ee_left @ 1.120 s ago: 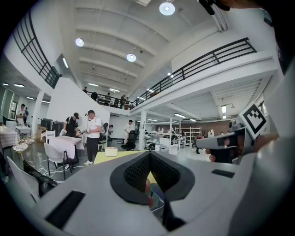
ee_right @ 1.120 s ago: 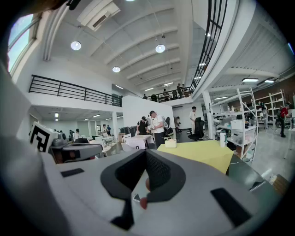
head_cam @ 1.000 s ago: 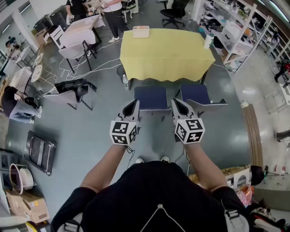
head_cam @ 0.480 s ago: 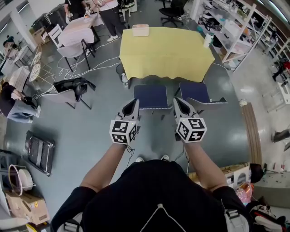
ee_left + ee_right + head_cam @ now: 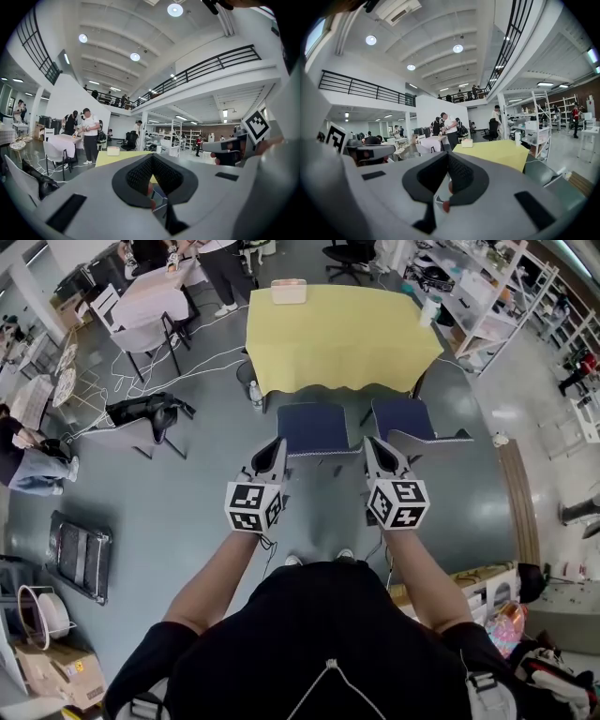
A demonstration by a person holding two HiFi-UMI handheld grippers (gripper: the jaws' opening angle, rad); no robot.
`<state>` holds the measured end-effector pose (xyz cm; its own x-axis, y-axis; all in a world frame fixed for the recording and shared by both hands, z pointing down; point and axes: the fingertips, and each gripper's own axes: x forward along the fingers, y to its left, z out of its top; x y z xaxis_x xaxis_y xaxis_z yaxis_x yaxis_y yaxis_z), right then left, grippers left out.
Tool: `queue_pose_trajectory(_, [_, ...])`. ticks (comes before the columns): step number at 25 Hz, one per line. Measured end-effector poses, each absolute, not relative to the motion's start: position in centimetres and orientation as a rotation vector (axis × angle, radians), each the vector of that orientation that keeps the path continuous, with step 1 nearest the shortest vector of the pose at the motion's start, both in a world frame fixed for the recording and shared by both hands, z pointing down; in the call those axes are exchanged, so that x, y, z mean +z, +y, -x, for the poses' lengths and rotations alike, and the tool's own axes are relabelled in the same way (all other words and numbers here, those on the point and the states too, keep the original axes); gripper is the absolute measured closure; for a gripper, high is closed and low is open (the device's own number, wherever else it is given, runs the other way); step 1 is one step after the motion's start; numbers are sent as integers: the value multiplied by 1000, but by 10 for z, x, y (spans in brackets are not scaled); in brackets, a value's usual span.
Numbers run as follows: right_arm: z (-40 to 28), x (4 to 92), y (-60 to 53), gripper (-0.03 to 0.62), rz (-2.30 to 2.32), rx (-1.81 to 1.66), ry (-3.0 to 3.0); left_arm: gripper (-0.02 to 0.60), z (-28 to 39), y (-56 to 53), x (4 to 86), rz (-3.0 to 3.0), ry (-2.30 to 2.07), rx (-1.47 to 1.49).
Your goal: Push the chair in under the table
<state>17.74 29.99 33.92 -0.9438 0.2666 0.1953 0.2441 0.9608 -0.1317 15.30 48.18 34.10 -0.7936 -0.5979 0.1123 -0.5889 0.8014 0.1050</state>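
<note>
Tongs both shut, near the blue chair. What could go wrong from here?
1. The left tongs and right tongs are shut, so they can only push the blue padded chair. The tips may slip off its back.
2. The second blue chair stands close alongside, and the right tongs could catch it.

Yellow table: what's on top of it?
A white box at its far edge, a white container at the right corner. The yellow cloth hides the tabletop itself.

You have two grippers, the left gripper (image 5: 277, 444) and the right gripper (image 5: 369, 443), two navy chairs, a left chair (image 5: 314, 427) and a right chair (image 5: 405, 416), one yellow table (image 5: 347, 334) and one white box (image 5: 289, 290).
</note>
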Motion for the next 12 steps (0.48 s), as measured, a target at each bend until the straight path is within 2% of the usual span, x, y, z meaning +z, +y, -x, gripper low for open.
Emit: queue_pose_trajectory(12, [-178, 351, 322, 580, 347, 151, -2879, 572, -147, 503, 358, -951, -2816, -150])
